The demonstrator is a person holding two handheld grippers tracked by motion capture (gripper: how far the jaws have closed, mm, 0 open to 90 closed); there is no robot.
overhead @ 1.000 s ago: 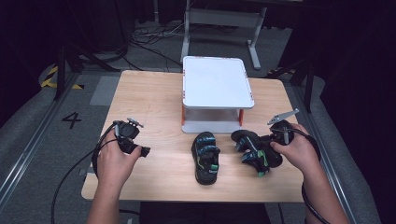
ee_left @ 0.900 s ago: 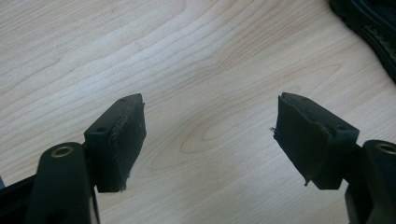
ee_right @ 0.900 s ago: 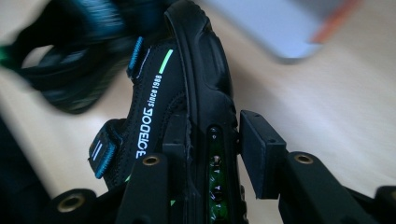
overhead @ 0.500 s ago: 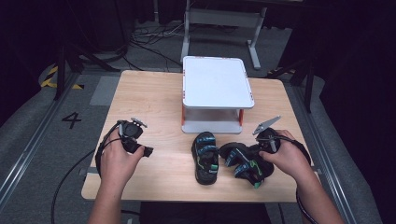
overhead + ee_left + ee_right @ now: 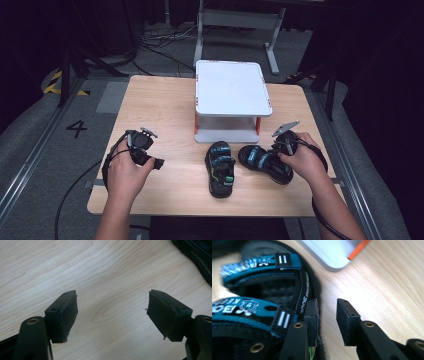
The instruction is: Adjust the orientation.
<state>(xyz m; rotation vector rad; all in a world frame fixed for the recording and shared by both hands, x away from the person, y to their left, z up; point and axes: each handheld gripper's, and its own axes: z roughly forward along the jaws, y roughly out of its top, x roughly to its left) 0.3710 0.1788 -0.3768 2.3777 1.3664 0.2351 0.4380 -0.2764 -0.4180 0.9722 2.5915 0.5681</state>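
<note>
Two black sandals with teal straps lie on the wooden table (image 5: 165, 100). One sandal (image 5: 221, 167) is at the front middle, and its edge (image 5: 197, 257) is at the top right of the left gripper view. The other sandal (image 5: 264, 162) (image 5: 262, 290) lies to its right, under my right gripper (image 5: 276, 154) (image 5: 327, 302). That gripper's jaws have just been closing. A narrow gap of bare wood is between them, and the left pad rests against the sandal's sole edge. My left gripper (image 5: 156, 162) (image 5: 112, 293) stands wide open over bare table.
A white two-level stand (image 5: 232, 95) with orange posts sits at the middle back of the table; its corner (image 5: 332, 252) lies just beyond the right sandal. Cables trail from both grippers off the table's front edge.
My right hand has moved down and left with its sandal, which now lies flatter and closer to the other sandal. The left hand has stayed put.
</note>
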